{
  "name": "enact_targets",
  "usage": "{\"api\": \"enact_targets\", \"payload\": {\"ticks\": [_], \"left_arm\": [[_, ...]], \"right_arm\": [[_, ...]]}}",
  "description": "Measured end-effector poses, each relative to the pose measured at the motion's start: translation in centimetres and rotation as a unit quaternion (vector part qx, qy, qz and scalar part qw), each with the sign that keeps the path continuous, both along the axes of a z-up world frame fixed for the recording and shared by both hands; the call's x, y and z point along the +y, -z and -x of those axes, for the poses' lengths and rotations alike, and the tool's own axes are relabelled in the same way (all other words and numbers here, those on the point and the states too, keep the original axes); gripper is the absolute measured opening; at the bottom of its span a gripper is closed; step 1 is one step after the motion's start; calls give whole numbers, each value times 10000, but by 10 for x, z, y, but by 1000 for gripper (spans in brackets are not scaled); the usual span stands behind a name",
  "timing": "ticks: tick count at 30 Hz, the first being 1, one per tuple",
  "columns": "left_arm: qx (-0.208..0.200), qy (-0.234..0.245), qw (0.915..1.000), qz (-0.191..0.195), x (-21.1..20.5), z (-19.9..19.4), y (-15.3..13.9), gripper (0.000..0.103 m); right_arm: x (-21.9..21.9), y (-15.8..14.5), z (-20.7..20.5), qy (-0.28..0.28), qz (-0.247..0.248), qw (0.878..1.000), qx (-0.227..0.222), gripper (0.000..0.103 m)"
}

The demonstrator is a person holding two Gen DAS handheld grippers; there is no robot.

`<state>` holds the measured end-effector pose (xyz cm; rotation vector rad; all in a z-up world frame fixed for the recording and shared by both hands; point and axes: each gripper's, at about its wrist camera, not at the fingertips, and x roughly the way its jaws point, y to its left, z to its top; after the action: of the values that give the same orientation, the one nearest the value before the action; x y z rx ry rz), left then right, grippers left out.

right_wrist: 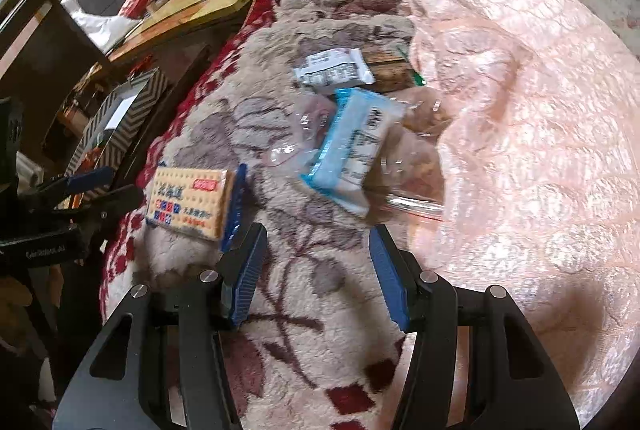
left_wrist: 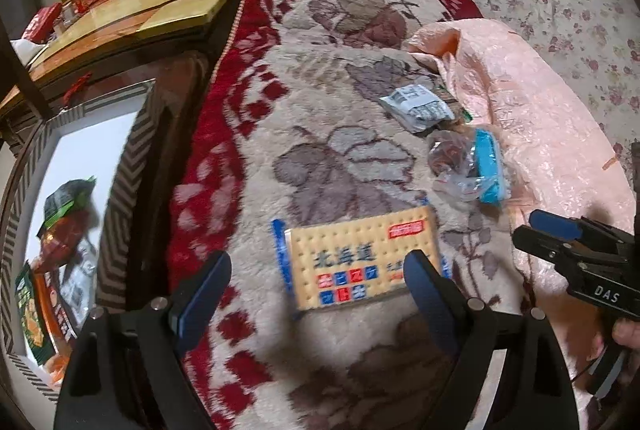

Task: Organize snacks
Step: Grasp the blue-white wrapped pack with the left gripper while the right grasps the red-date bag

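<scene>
Four snack packs are counted on the blanket (left_wrist: 320,78): one cracker pack (left_wrist: 360,262), one blue-edged (right_wrist: 352,146), one white (right_wrist: 332,70), one brown (right_wrist: 390,72). The jaws of both the left gripper (left_wrist: 316,286) and the right gripper (right_wrist: 316,270) are held open, empty.

The right gripper (right_wrist: 318,272) hangs open and empty above a floral fleece blanket (right_wrist: 280,310), near a light-blue plastic snack packet (right_wrist: 352,146).
</scene>
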<state>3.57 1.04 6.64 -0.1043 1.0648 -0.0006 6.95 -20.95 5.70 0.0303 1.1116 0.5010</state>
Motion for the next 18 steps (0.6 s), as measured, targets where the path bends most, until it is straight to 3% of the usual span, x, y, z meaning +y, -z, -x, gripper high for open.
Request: {"api": "enact_targets", "payload": {"ticks": [10, 18], "left_arm": [[13, 431, 9981, 446, -46, -29, -14, 89], [115, 680, 9969, 383, -95, -61, -10, 89]], "right_arm": [[-14, 11, -3, 158, 72, 9997, 160, 53], [-30, 20, 0, 299, -80, 9991, 285, 53]]}}
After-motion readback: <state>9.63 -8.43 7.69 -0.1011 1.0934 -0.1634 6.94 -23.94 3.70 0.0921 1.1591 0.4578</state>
